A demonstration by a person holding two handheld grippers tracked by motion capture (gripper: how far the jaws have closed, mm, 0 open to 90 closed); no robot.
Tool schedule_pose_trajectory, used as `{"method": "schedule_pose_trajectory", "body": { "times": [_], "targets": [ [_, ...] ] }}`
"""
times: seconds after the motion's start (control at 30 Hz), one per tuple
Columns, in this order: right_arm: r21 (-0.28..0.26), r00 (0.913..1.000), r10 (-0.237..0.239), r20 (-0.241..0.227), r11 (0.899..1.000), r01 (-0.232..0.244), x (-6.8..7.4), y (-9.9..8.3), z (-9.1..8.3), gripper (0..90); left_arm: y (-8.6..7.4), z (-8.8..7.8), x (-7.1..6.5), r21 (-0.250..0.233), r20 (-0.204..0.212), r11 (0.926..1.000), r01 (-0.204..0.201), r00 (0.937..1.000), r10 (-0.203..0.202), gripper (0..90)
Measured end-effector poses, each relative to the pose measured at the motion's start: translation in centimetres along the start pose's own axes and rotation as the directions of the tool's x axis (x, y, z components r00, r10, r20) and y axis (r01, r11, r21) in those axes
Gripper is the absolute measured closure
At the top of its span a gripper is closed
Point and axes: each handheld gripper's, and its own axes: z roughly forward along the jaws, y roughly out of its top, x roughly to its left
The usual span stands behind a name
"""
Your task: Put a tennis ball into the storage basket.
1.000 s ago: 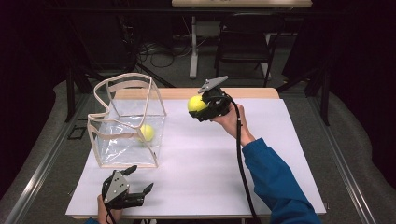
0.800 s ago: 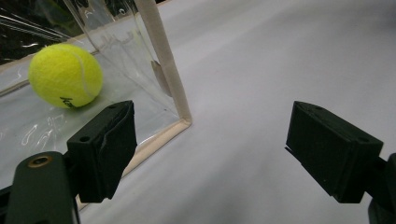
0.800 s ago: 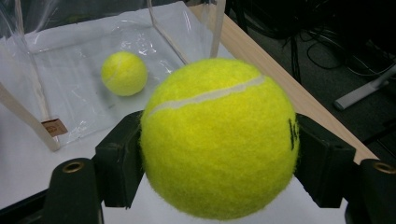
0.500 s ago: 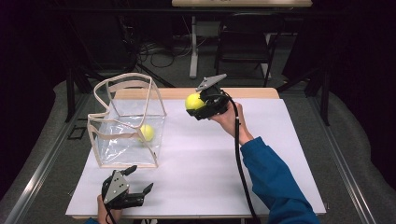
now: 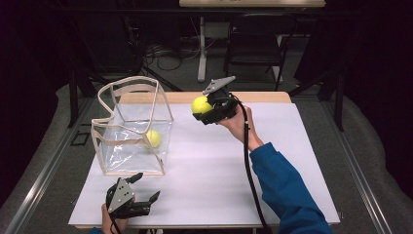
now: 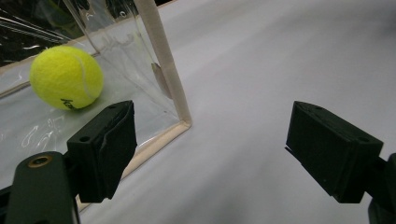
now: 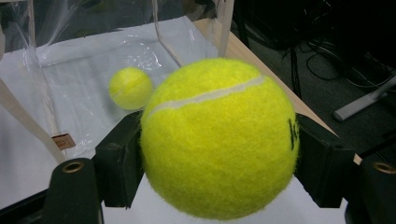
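Your right gripper [image 5: 203,108] clamps a tennis ball [image 5: 200,105] above the table, right of the clear bag [image 5: 130,127]. Lift it over the rim before letting go. Your left gripper [image 5: 146,187] rests wide open and empty.

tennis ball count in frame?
2. One tennis ball is clamped in the right gripper, held above the table. The other ball lies inside the clear bag. None looks hidden.
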Motion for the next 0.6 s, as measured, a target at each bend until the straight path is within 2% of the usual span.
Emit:
{"method": "schedule_pose_trajectory", "body": {
  "times": [0.6],
  "targets": [
    [-0.012, 0.9999, -0.016, -0.006, 1.000, 0.016, 0.43, 0.92, -0.04, 26.2, -0.01, 0.02, 0.02, 0.000, 0.002, 1.0000, 0.000, 1.0000, 0.000, 16.0]
  ]
}}
